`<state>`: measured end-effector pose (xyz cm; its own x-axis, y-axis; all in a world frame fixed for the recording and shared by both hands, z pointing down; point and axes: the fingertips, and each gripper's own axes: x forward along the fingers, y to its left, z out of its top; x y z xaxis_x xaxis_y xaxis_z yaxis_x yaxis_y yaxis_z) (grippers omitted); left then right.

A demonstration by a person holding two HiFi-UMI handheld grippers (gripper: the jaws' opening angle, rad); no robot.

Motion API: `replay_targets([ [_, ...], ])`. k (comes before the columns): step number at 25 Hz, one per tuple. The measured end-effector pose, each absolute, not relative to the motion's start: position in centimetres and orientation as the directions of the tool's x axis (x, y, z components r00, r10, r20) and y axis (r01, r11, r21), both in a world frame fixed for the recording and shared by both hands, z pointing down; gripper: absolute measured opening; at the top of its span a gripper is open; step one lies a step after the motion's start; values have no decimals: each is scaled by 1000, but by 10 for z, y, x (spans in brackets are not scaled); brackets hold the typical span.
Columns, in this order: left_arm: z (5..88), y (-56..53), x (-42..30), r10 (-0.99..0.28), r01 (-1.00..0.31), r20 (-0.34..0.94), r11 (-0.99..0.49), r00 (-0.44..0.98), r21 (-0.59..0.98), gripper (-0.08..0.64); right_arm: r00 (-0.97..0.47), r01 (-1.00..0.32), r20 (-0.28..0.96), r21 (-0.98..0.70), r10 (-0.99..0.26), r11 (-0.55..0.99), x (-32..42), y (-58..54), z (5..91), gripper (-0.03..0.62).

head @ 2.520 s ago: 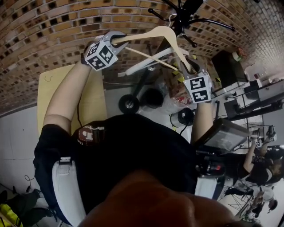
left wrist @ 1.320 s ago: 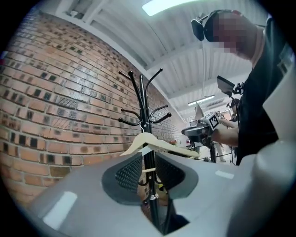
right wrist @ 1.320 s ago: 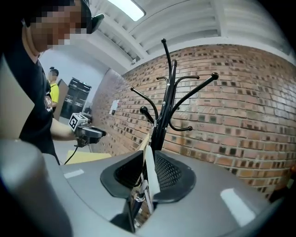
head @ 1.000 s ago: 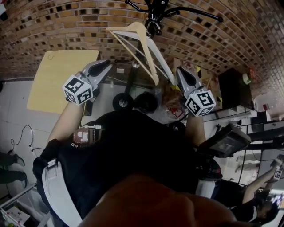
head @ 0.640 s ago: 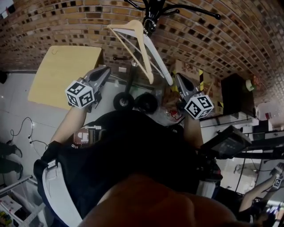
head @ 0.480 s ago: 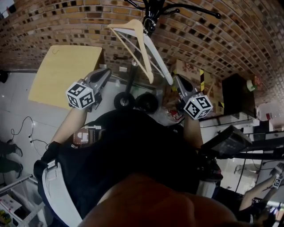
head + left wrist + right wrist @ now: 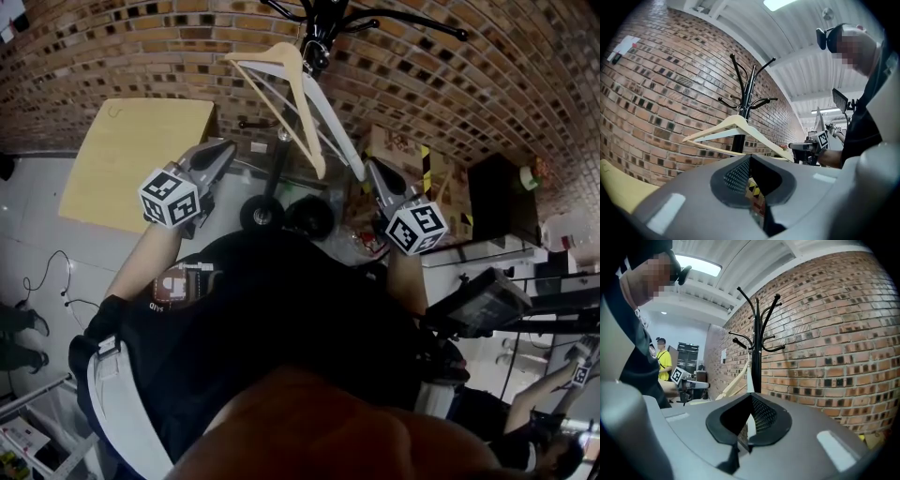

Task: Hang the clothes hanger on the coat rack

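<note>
Both left tool (image 7: 227, 149) and right tool (image 7: 371, 165) below hanger (image 7: 286, 54), seemingly clear.

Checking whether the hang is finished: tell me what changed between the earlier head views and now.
The left tongs and right tongs let go of the hanger, which they had held by its ends up at the coat rack. Both came down, away from it, and shut empty. The hanger now hangs from the rack on its own. The coat rack itself stayed as it was.
</note>
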<state>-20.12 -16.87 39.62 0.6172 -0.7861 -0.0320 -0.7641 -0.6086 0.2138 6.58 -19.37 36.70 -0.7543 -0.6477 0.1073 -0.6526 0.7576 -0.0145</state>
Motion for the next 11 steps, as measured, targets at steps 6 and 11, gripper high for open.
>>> replay_targets([
  [6,396,-172,-204,-776,-755,-30,-621,630,209,3,-751,-655,113,1,-651,755,61,-193,365,12],
  [11,394,-173,-204,-770,-750,-34,-629,637,202,3,-747,-657,118,15,-654,754,60,-192,363,12],
])
